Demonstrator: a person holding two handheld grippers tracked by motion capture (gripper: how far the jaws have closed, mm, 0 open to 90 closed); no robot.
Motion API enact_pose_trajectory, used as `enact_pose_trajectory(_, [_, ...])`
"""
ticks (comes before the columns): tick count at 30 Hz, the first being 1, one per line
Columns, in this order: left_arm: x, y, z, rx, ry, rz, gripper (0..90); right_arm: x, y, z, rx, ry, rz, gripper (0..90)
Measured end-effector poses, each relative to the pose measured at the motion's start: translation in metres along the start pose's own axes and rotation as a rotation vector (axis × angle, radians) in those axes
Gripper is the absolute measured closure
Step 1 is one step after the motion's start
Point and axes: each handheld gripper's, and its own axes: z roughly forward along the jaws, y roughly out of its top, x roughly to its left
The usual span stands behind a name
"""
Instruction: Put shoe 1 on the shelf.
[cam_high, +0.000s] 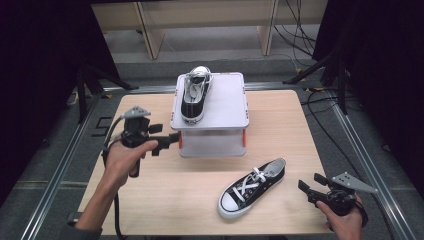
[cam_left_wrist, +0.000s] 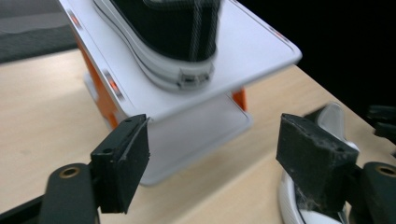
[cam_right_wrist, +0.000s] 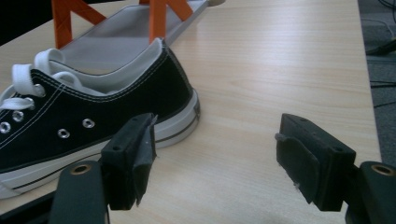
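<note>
A black canvas shoe (cam_high: 194, 95) with white laces and a white sole stands on the top of a white two-level rack (cam_high: 227, 100) with orange posts at the back middle of the table. Its heel (cam_left_wrist: 173, 32) points at my left gripper (cam_high: 167, 142), which hangs open just off the rack's front left corner; nothing is between its jaws (cam_left_wrist: 212, 149). The matching shoe (cam_high: 252, 187) lies on the tabletop in front, toe toward the near edge. My right gripper (cam_high: 310, 182) stands open to the right of that shoe (cam_right_wrist: 70, 121), apart from it, its jaws (cam_right_wrist: 215, 149) empty.
The wooden table (cam_high: 150, 200) has bare room at left and right of the rack. The rack's lower level (cam_right_wrist: 107, 32) holds nothing. Dark curtains flank the table, with cables and stand legs on the floor at the right.
</note>
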Motion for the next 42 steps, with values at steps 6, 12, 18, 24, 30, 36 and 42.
enact_pose_trajectory(6, [0.0,-0.057,-0.005,-0.034,0.043,0.008,23.4,0.006,0.002,0.0,0.018,0.038,-0.041,26.8])
enact_pose_trajectory(12, [0.005,-0.119,-0.002,-0.012,0.055,-0.009,21.2,0.018,0.006,0.003,-0.001,0.078,-0.149,24.5])
enact_pose_trajectory(18, [0.003,-0.155,0.002,0.0,0.036,0.021,17.2,0.033,0.007,0.008,0.044,0.141,-0.153,24.2])
enact_pose_trajectory(24, [0.004,-0.181,0.005,0.038,0.06,0.013,16.2,0.041,0.009,0.01,0.064,0.165,-0.161,24.2])
enact_pose_trajectory(30, [-0.003,-0.192,0.01,0.098,0.044,0.044,16.2,0.05,0.014,0.014,0.057,0.197,-0.206,24.3])
enact_pose_trajectory(36, [-0.004,-0.191,0.014,0.117,0.035,0.059,16.2,0.062,0.019,0.021,0.079,0.232,-0.238,24.4])
enact_pose_trajectory(42, [-0.001,-0.189,0.013,0.108,0.032,0.048,16.2,0.07,0.029,0.03,0.071,0.274,-0.294,24.4])
